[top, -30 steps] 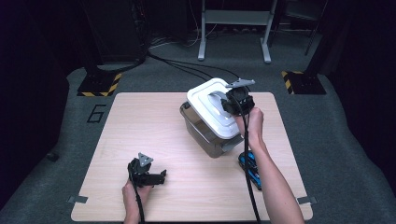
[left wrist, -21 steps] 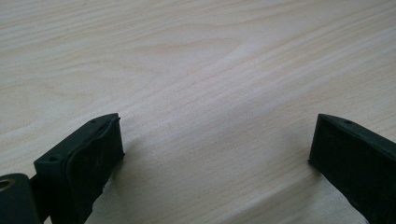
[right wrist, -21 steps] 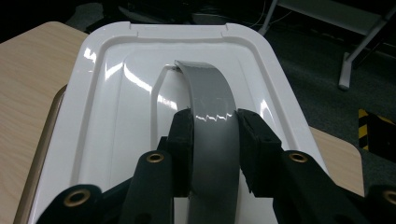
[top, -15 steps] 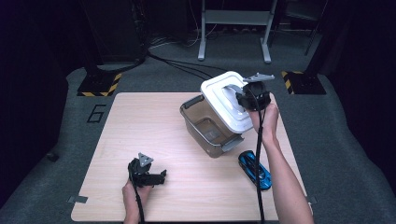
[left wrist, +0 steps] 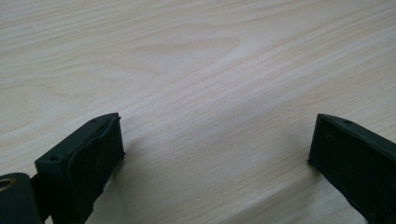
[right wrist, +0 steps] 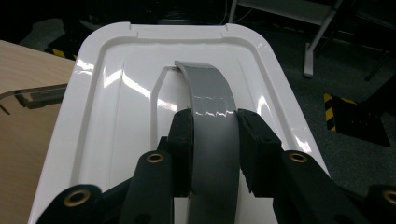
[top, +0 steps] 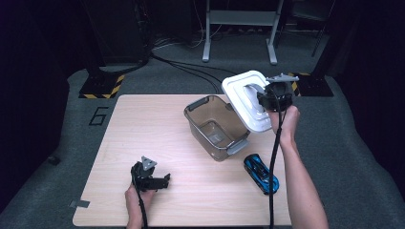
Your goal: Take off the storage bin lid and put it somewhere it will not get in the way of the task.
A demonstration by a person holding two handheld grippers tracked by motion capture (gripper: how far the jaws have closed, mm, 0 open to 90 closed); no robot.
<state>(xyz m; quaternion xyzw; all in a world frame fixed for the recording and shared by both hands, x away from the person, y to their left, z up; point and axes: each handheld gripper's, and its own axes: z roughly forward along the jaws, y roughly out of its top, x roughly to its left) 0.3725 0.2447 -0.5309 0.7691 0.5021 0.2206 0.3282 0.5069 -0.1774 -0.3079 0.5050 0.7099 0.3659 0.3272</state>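
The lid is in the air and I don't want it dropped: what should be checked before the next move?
1. Right gripper shut on the lid's grey handle: ok.
2. White lid clear of the bin: ok.
3. Bin upright on the table: ok.
4. Toy car out of the way, beside the bin: ok.
5. Left gripper open and holding nothing: ok.
6. Bare table spot chosen for the lid: cannot tell.

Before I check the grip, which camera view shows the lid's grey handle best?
The right gripper view: the grey handle sits close up, pinched between the right gripper's fingers. The high view shows the handle small, partly behind that gripper, on the tilted white lid. The left gripper view looks at the wooden table.
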